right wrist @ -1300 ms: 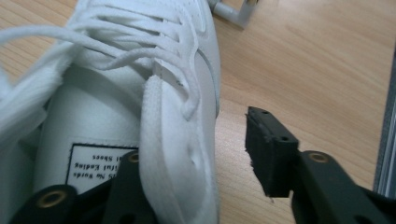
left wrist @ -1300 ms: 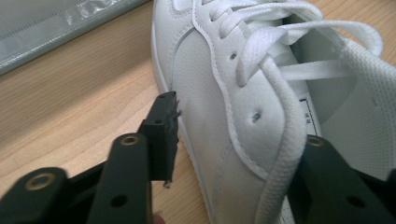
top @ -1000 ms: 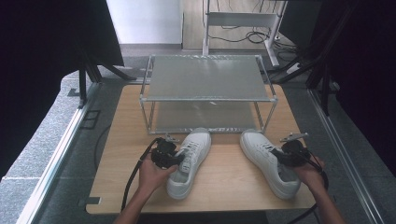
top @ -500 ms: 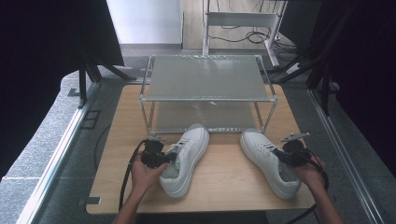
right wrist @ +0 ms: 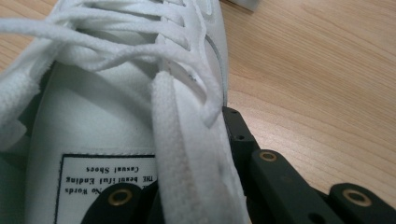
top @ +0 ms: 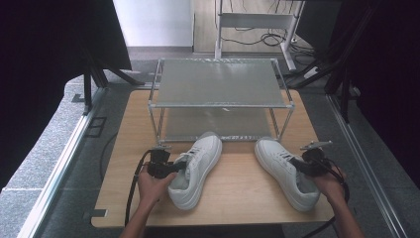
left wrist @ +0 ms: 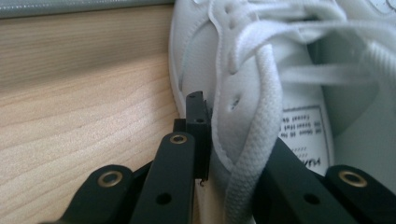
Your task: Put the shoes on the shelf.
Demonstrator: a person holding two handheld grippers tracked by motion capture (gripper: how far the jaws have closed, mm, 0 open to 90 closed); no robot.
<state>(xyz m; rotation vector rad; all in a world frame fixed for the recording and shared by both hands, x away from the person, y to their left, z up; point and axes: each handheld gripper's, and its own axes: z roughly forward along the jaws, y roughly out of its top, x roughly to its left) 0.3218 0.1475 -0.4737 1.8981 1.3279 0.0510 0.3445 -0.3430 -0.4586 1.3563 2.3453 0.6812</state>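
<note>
**Both sneakers pinched by the collar in front of the rack**

At the lower left of the high view, we have the left hand-held gripper point(top: 179, 166) clenched on the side wall of the left sneaker point(top: 198, 168). In the left gripper view its jaws stand close together, one outside the shoe against the tabletop point(left wrist: 70, 107) side, the other inside the opening beside the tongue label, with the white upper and a lace point(left wrist: 252, 154) squeezed between them. We judge the grip sits at the collar because that thin wall is the one part these jaws can span. This sneaker lies at lower centre-left, slanted, its toe pointing up-right and touching the front of the two-tier rack point(top: 220, 104).

Moving right, the right sneaker point(top: 285, 171) lies at lower centre-right, toe up-left near the rack's right front leg. The right hand-held gripper point(top: 303, 166) grasps it the same way: in the right gripper view one jaw runs along the outer wall, the other is inside by the label, so the shoe wall point(right wrist: 201, 154) lies directly between them. Each shoe extends forward from its gripper, toward the lower shelf, which we take to be where they are headed.
</note>
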